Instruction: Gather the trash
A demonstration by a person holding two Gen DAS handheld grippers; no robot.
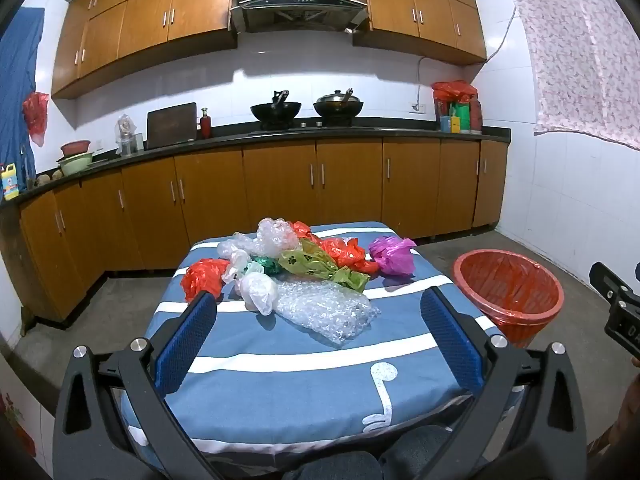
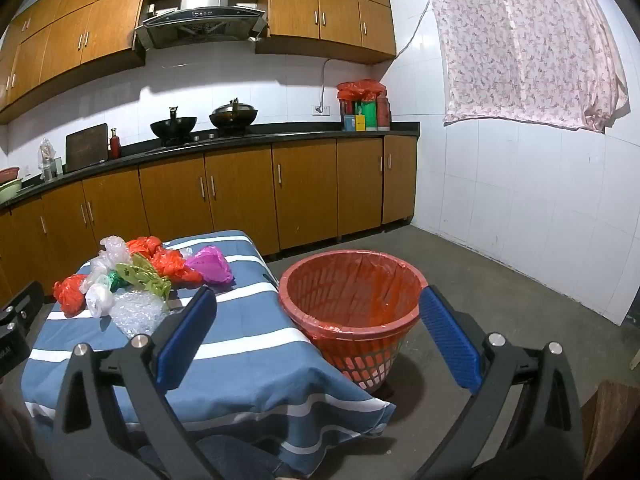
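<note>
left hand-held gripper [image 1: 320, 328] gapes wide, empty, bubble wrap [image 1: 326, 312] lying between its fingers.

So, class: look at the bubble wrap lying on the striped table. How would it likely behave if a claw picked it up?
The bubble wrap looks thin and crumpled, so it would probably flop and sag. It seems mostly air, so likely very light. Its glossy surface may slip unless pinched firmly.

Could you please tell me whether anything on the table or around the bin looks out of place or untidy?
Yes: a heap of crumpled plastic bags and a sheet of bubble wrap litters the striped tablecloth, with a purple bag lying slightly apart. The lined red bin beside the table looks empty. Nothing appears spilled or damaged.
</note>
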